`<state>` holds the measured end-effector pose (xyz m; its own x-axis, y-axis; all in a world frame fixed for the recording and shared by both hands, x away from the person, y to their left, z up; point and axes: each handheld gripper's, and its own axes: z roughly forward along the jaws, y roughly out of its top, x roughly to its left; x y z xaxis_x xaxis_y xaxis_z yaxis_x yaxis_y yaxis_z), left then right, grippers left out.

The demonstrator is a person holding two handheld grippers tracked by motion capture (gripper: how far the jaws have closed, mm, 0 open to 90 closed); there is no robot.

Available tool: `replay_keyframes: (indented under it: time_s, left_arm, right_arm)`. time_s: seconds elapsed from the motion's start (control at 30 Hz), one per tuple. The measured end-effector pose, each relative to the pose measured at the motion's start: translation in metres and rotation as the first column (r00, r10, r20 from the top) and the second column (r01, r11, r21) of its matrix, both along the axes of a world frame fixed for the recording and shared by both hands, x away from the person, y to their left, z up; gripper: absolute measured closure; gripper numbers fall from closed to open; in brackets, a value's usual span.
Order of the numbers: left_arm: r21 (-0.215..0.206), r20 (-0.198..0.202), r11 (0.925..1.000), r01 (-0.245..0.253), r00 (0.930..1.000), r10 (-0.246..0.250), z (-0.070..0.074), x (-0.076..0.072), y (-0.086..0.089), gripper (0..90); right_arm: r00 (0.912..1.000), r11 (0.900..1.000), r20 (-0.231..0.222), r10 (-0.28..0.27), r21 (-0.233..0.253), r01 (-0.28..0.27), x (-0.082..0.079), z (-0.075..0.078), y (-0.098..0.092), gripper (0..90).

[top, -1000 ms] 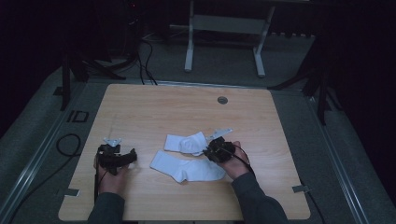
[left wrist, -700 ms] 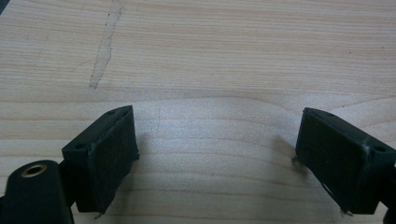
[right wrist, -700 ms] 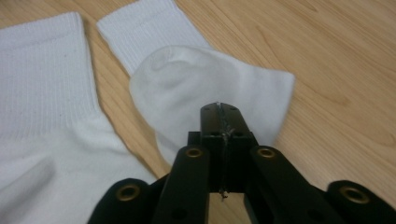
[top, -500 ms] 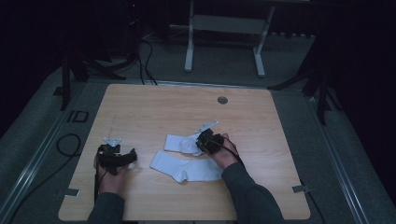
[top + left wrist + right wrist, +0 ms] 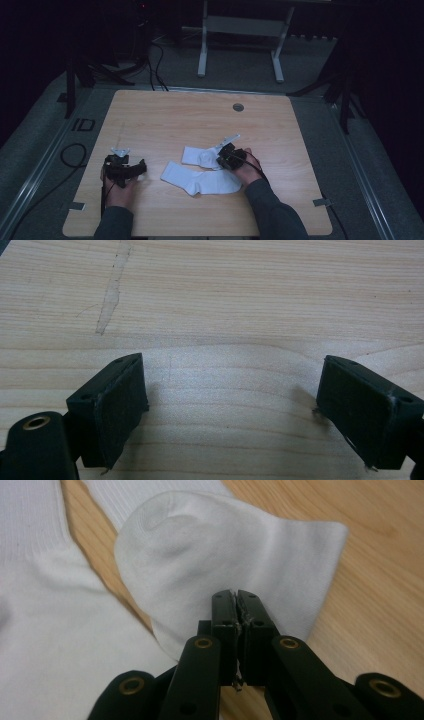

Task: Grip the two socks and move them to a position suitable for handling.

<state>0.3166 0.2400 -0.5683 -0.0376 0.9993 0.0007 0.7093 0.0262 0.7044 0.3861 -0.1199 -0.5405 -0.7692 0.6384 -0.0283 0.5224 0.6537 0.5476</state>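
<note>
Two white socks lie at the middle of the wooden table (image 5: 165,120). The farther sock (image 5: 195,155) is short and doubled over; the nearer sock (image 5: 200,182) lies long and flat in front of it. My right gripper (image 5: 224,159) is at the right end of the farther sock. In the right gripper view its jaws are shut (image 5: 236,597) with the edge of that folded sock (image 5: 210,545) pinched between them, and the nearer sock (image 5: 45,630) is at the left. My left gripper (image 5: 141,167) rests open on bare wood (image 5: 232,375), left of the socks.
A round grommet (image 5: 238,107) sits in the table near its far edge. A pale scratch (image 5: 112,290) marks the wood ahead of the left gripper. Cables and a metal stand (image 5: 240,30) are on the floor beyond the table.
My right gripper moved left with the farther sock's end, so the sock now looks shorter and folded. The left gripper stayed put.
</note>
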Motion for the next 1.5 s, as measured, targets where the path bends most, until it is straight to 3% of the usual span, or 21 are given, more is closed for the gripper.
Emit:
replay_keyframes:
  time_s: [0.2, 0.33, 0.5, 0.57, 0.67, 0.83, 0.9, 0.93, 0.97, 1.0, 1.03, 1.07, 1.3, 1.5]
  left_arm:
    - [0.0, 0.0, 1.0, 0.0, 1.0, 0.0, 0.0, 0.0, 0.0, 12.6]
    - [0.0, 0.0, 1.0, 0.0, 1.0, 0.0, 0.0, 0.0, 0.0, 12.5]
    - [-0.001, 0.002, 1.0, -0.002, 1.0, 0.002, 0.0, 0.0, 0.0, 12.5]
    - [-0.001, 0.002, 1.0, -0.002, 1.0, 0.002, 0.0, 0.0, 0.0, 12.5]
    - [-0.001, 0.002, 1.0, -0.002, 1.0, 0.002, 0.0, 0.0, 0.0, 12.5]
    - [0.0, 0.0, 1.0, 0.0, 1.0, 0.0, 0.0, 0.0, 0.0, 12.5]
    - [0.0, 0.0, 1.0, 0.0, 1.0, 0.0, 0.0, 0.0, 0.0, 12.5]
    - [0.0, 0.001, 1.0, 0.0, 1.0, 0.0, 0.0, 0.0, 0.0, 12.6]
    - [0.0, 0.0, 1.0, 0.0, 1.0, 0.0, 0.0, 0.0, 0.0, 12.6]
    - [0.0, 0.0, 1.0, 0.0, 1.0, 0.0, 0.0, 0.0, 0.0, 12.6]
    - [0.0, 0.0, 1.0, 0.0, 1.0, 0.0, 0.0, 0.0, 0.0, 12.6]
    - [0.0, 0.0, 1.0, 0.0, 1.0, 0.0, 0.0, 0.0, 0.0, 12.6]
    - [-0.002, 0.002, 1.0, -0.002, 1.0, 0.002, 0.0, 0.0, 0.0, 12.6]
    - [-0.002, 0.002, 1.0, -0.002, 1.0, 0.002, 0.0, 0.0, 0.0, 12.5]
  right_arm:
    - [0.9998, 1.0, -0.002, -0.018, -0.014, 0.018, -0.003, 0.001, -0.013, 85.1]
    - [0.9992, 0.999, 0.038, -0.016, -0.042, 0.017, -0.008, 0.008, -0.011, 81.4]
    - [0.9965, 0.999, 0.07, 0.045, -0.02, -0.043, -0.016, 0.024, 0.007, 71.9]
    - [0.994, 0.997, 0.078, 0.076, -0.014, -0.076, -0.018, 0.029, 0.023, 62.4]
    - [0.9943, 0.997, 0.069, 0.082, -0.015, -0.081, -0.016, 0.029, 0.031, 57.4]
    - [0.9954, 0.994, 0.04, 0.087, -0.072, -0.084, -0.006, 0.015, 0.048, 49.9]
    - [0.9954, 0.994, 0.04, 0.087, -0.072, -0.084, -0.006, 0.015, 0.048, 49.9]
    - [0.9962, 0.994, 0.027, 0.082, -0.078, -0.08, -0.003, 0.01, 0.05, 63.1]
    - [0.9962, 0.994, 0.027, 0.082, -0.078, -0.08, -0.003, 0.01, 0.05, 63.1]
    - [0.9957, 0.994, 0.034, 0.087, -0.073, -0.084, -0.004, 0.01, 0.05, 76.5]
    - [0.9957, 0.994, 0.034, 0.087, -0.073, -0.084, -0.004, 0.01, 0.05, 76.5]
    - [0.9959, 0.996, 0.038, 0.082, -0.043, -0.08, -0.004, 0.012, 0.048, 84.3]
    - [0.9969, 0.998, 0.057, 0.053, 0.024, -0.055, -0.004, 0.023, 0.037, 85.3]
    - [0.9967, 0.997, 0.081, 0.007, 0.076, -0.013, -0.005, 0.036, 0.017, 85.3]
